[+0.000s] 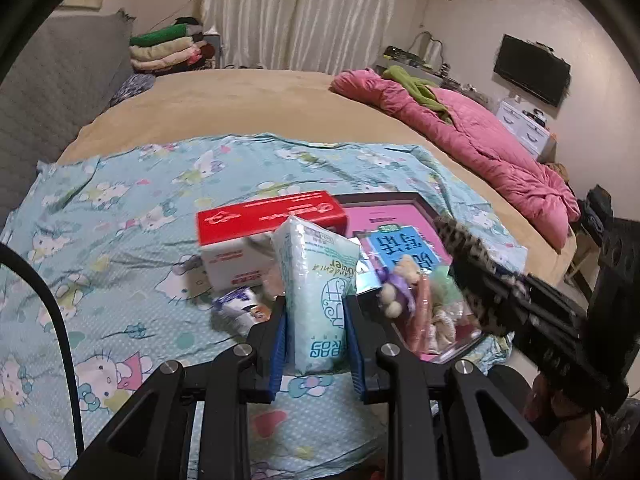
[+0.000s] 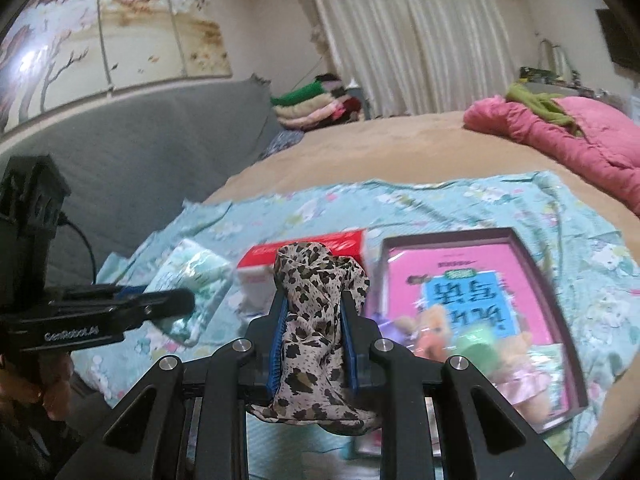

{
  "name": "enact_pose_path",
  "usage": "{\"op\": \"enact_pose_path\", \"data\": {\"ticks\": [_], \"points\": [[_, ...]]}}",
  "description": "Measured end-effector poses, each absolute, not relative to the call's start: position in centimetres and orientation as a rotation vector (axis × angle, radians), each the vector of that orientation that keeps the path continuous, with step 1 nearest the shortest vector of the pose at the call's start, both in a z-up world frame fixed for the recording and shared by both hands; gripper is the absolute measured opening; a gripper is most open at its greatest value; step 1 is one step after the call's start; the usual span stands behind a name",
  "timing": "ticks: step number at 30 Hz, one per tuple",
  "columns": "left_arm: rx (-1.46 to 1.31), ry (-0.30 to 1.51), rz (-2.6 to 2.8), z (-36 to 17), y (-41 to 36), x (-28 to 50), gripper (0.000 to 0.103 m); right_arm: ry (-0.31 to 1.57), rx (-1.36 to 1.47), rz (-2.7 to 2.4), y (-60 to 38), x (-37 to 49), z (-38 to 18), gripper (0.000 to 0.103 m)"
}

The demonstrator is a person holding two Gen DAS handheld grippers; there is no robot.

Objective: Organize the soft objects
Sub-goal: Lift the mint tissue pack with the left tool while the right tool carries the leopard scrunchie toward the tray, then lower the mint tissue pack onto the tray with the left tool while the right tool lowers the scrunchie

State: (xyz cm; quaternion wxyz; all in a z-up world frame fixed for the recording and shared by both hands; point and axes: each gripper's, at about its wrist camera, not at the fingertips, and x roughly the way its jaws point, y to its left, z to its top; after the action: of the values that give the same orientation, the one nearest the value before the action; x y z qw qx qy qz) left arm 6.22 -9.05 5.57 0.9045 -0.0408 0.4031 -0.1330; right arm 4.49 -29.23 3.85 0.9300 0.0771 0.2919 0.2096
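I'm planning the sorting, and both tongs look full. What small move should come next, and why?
Probably carry the leopard scarf, clamped in the right tongs, over the pink tray where the plush toys lie; the left tongs hold the tissue pack.

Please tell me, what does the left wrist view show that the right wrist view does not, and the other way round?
Only the left wrist view shows the wall-mounted black television.

Only the right wrist view shows the blossom-tree wall painting.

Both show the left gripper clamping a pale green plastic tissue pack, the right gripper clamping a leopard-print fabric scarf, the red-topped cardboard box, the pink shallow box and the crumpled pink quilt.
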Motion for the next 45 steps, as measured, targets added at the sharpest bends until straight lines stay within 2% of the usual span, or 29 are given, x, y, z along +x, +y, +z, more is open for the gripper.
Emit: {"op": "enact_pose_path", "data": {"ticks": [20, 45], "points": [[0.046, 0.801, -0.399, 7.8, -18.5, 5.9, 0.027, 0.459, 0.252, 0.216, -38.5, 3.1, 6.0, 0.025], [0.077, 0.947, -0.46, 2.0, -23.5, 8.6, 0.027, 0.507, 0.293, 0.069, -42.8, 4.2, 3.2, 0.024]]}}
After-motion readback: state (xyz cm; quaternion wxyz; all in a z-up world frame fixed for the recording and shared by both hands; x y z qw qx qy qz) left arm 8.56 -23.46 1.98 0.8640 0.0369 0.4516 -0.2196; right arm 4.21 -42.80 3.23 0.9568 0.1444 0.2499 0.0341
